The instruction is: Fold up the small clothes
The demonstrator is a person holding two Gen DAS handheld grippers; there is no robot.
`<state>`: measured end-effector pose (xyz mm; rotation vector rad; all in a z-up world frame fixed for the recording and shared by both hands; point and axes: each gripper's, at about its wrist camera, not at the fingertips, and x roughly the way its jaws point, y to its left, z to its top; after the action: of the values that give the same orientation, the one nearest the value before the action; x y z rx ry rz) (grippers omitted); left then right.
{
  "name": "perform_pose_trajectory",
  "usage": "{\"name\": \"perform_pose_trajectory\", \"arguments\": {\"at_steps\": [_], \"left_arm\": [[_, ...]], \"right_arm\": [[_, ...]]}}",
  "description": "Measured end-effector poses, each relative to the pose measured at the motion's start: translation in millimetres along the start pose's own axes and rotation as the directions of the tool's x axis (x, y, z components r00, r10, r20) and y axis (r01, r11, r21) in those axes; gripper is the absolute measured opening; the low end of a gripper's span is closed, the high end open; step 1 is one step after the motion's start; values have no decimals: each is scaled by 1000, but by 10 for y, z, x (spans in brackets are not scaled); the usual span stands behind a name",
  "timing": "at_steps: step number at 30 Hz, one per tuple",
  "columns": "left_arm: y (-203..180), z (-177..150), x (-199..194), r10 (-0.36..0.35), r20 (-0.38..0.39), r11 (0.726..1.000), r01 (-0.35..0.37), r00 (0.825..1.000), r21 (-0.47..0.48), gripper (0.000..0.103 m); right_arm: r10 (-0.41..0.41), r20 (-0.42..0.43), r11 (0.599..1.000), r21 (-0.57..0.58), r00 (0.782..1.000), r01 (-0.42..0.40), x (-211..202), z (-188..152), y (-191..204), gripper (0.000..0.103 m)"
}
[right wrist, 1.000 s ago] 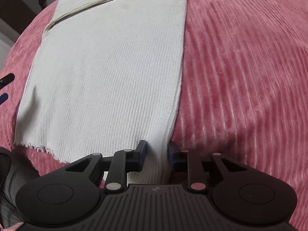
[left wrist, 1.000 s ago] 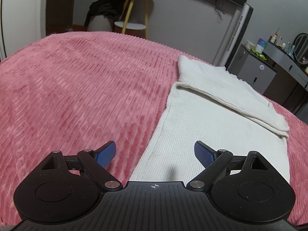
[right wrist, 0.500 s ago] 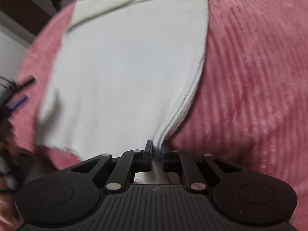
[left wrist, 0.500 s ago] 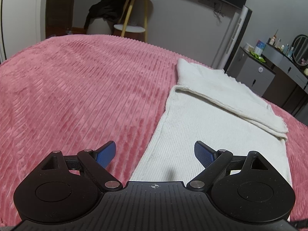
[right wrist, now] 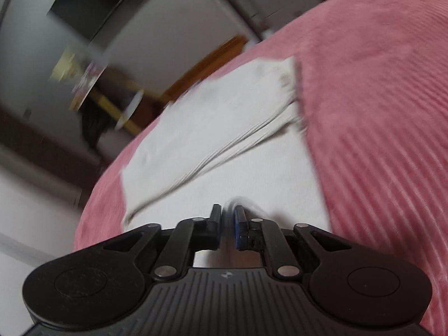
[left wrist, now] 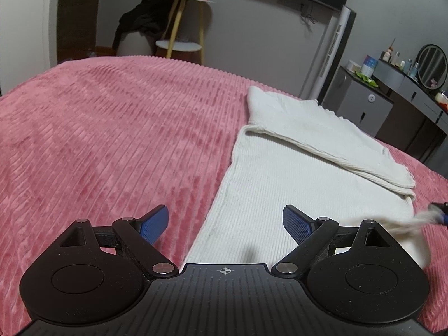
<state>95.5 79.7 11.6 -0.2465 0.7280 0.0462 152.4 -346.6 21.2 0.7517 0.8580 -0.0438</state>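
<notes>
Cream knit garment point(left wrist: 308, 173) lies flat on pink bedspread point(left wrist: 112, 140), sleeve already folded across at 1 o'clock; your right gripper point(right wrist: 228, 224) pinches its near hem corner to carry it over, while your left gripper point(left wrist: 225, 224) waits spread wide, holding nothing.

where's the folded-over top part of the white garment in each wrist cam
Left wrist: the folded-over flap lies right of centre, running from upper middle toward the right edge, beyond the open left gripper.
Right wrist: the flap sits at upper centre, blurred, above the right gripper.
Shared landmark: the yellow-legged side table.
</notes>
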Motion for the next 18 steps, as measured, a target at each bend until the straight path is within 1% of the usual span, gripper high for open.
{"name": "perform_pose_trajectory", "arguments": {"at_steps": [2, 3, 4, 5, 6, 7, 8, 9, 10, 11, 14, 17, 18], "left_arm": [[7, 2, 27, -3, -7, 1000, 3, 1000, -1, 93], [11, 1, 41, -7, -11, 1000, 7, 1000, -3, 93], [14, 3, 61, -13, -18, 1000, 13, 1000, -6, 93], [17, 4, 82, -18, -26, 1000, 18, 999, -10, 93], [15, 5, 106, -22, -36, 1000, 22, 999, -14, 93], [9, 5, 126, -24, -43, 1000, 24, 999, -14, 93], [0, 5, 145, -24, -48, 1000, 24, 999, -10, 93], [-12, -1, 158, -21, -51, 1000, 21, 998, -3, 93], [-22, -5, 166, -17, -53, 1000, 17, 998, 8, 93], [-32, -15, 170, -14, -55, 1000, 15, 998, 15, 93], [-25, -25, 183, -10, -60, 1000, 11, 998, 16, 93], [-7, -26, 217, 1, -71, 1000, 0, 998, 7, 93], [-3, -24, 231, 4, -73, 1000, -3, 997, 6, 93]], "right_arm": [[-49, 13, 994, -95, 999, 50, 22, -22, -39, 21], [-63, 27, 984, -162, 998, 67, -9, -59, -69, 22], [-62, 36, 964, -255, 997, 69, -50, -111, -44, 23], [-56, 39, 933, -354, 998, 66, -79, -172, 8, 26], [-54, 34, 892, -448, 998, 63, -83, -239, 68, 36], [-52, 23, 850, -524, 998, 56, -91, -316, 135, 42], [-51, 16, 811, -583, 999, 51, -82, -379, 196, 55], [-51, 15, 780, -623, 999, 49, -70, -443, 274, 60], [-47, 11, 758, -650, 999, 43, -34, -484, 341, 61], [-54, 3, 745, -666, 999, 42, 32, -502, 392, 61], [-90, -5, 713, -698, 996, 61, 260, -529, 509, 61], [-143, -12, 708, -700, 990, 93, 506, -522, 540, 60], [-152, -20, 708, -700, 988, 95, 574, -514, 544, 52]]}}
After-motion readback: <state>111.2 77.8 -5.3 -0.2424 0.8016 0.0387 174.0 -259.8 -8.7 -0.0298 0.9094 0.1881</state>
